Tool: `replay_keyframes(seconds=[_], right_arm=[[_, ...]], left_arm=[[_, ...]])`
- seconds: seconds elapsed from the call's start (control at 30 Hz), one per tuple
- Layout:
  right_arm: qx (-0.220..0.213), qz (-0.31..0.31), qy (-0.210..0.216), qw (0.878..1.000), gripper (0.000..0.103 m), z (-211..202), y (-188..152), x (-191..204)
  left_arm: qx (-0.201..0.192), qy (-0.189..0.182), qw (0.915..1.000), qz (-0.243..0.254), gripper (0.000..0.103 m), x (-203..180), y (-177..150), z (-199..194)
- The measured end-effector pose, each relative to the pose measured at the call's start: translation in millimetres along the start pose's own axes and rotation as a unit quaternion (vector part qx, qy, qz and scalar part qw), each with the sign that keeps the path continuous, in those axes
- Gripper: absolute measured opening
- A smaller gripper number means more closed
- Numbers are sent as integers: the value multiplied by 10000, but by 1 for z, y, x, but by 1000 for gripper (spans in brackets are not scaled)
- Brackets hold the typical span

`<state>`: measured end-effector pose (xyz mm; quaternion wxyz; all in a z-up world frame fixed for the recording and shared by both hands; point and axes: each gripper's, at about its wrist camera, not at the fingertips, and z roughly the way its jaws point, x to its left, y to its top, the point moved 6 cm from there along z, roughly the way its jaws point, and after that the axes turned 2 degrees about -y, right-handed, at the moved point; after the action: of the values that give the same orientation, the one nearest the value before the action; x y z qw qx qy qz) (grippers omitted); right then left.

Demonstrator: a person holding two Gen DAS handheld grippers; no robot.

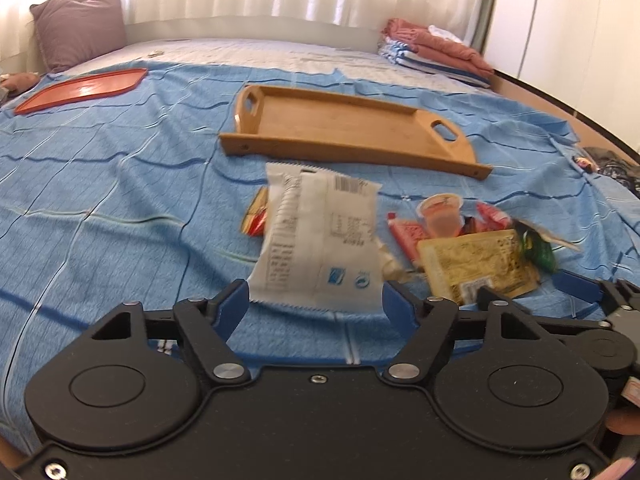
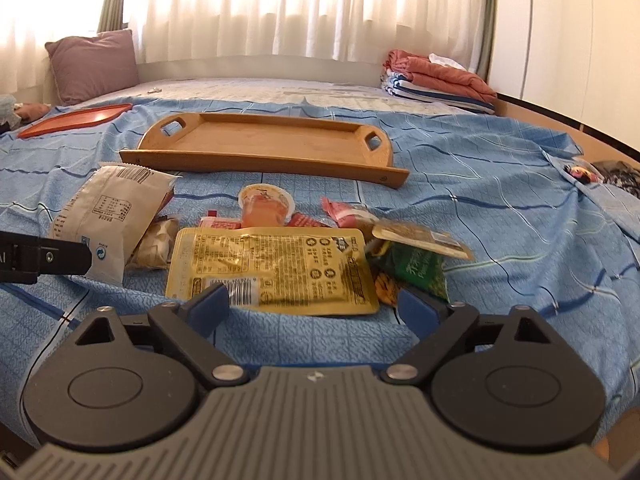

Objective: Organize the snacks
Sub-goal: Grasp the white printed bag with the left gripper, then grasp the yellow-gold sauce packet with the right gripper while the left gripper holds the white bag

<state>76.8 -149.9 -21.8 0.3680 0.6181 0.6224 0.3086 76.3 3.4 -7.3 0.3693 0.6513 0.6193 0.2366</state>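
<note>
— Snacks: position?

— Loose heap on the blue bedsheet [image 2: 500, 208], just in front of the wooden tray [image 2: 260, 162]. I see none of them in the tray.

— Nearest item to your left tongs?

— White packet [image 1: 316, 240], barcode end pointing towards the tray. Its near edge sits between the fingers of the left gripper [image 1: 316, 304], and both blue pads meet its side edges. I log that as a grip at middling width.

— Right tongs?

— Right gripper [image 2: 314, 306] stands wide. The near edge of the yellow pouch [image 2: 272, 268] lies between its fingers. The left finger overlaps the pouch's corner; the right pad is clear of it. No grip there.

— Remaining items in the heap?

— Jelly cup [image 2: 266, 204] behind the pouch, pink wrappers beside the cup, and a green packet [image 2: 420, 272] by the pouch's right side, partly under a tan one. Contents are not legible.

— Surroundings?

— Red tray [image 1: 84, 88] far left on the sheet, well apart from the heap. Purple pillow [image 1: 80, 28] behind it, and folded blankets [image 2: 436, 76] at the far right, below the curtains.
</note>
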Motion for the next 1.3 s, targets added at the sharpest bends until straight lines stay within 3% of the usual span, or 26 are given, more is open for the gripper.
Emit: replay_keyframes(seconds=[0.17, 0.33, 0.6, 0.8, 1.07, 1.3], right_arm=[[-15, 34, 174, 9998, 97, 10, 7, 4], [-40, -176, 257, 9995, 103, 23, 14, 16], [-114, -430, 304, 9985, 103, 27, 13, 37], [-282, -883, 183, 9955, 102, 13, 0, 53], [-65, -111, -225, 9997, 103, 26, 8, 27], [83, 350, -6, 9994, 103, 26, 13, 9]], left_arm=[[-89, -10, 9999, 125, 70, -6, 9, 5], [-233, 126, 9992, 291, 70, -9, 19, 13], [-161, 268, 9983, 482, 71, -14, 24, 35], [-163, 363, 9970, 671, 63, -18, 25, 38], [-134, 308, 9978, 564, 62, -9, 25, 31], [-201, 365, 9978, 517, 62, -2, 27, 23]])
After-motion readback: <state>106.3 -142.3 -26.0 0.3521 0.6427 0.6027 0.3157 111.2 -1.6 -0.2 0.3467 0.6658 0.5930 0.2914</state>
